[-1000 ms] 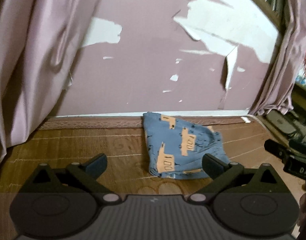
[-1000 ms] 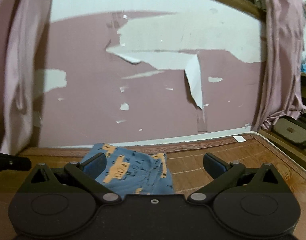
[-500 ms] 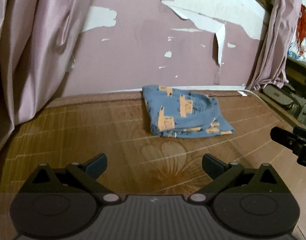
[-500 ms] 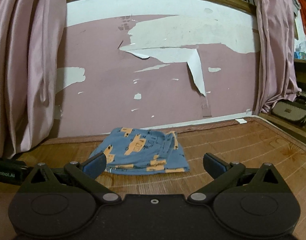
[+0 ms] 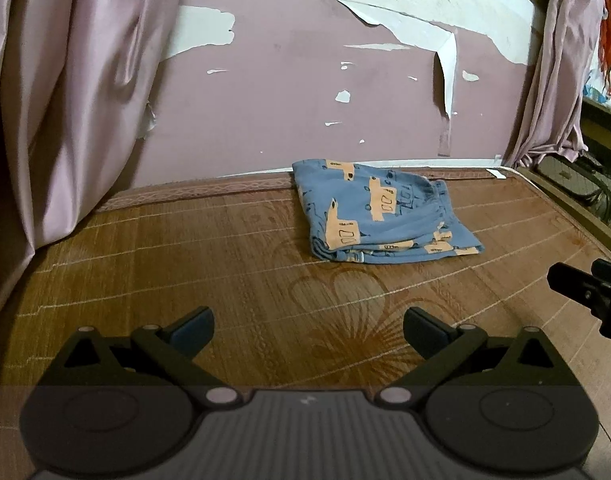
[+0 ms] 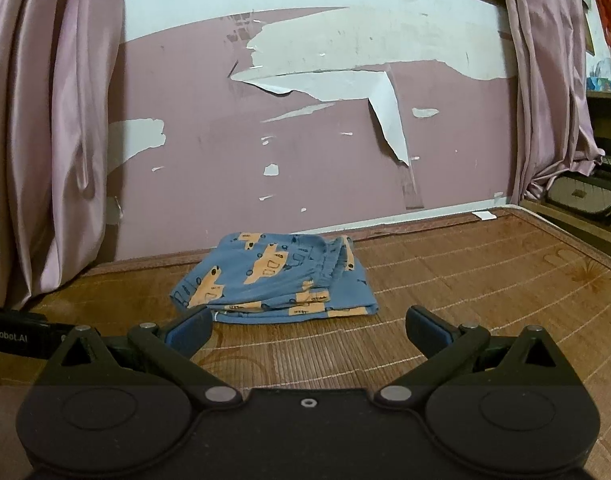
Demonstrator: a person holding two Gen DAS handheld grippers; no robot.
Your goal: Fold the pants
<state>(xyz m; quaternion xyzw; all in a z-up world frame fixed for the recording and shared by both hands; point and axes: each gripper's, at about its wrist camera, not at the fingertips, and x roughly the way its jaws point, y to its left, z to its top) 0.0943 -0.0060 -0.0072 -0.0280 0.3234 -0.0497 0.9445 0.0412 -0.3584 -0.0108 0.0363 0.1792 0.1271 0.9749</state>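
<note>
Blue pants with orange vehicle prints (image 5: 381, 216) lie folded into a compact stack on the brown bamboo mat (image 5: 185, 264), close to the back wall. They also show in the right wrist view (image 6: 277, 280). My left gripper (image 5: 307, 326) is open and empty, well back from the pants. My right gripper (image 6: 307, 326) is open and empty, a short way in front of the stack. The right gripper's tip shows at the right edge of the left wrist view (image 5: 585, 292), and the left gripper's body at the left edge of the right wrist view (image 6: 13, 336).
A pink wall with peeling paint (image 5: 305, 100) stands right behind the mat. Pink curtains hang at the left (image 5: 45, 100) and right (image 5: 545, 80). The bed's right edge (image 5: 577, 216) borders dark bags and clutter (image 6: 585, 196).
Both grippers have pulled back from the folded pants, which now lie farther away and fully in view. Both stayed open and the pants have not moved.
</note>
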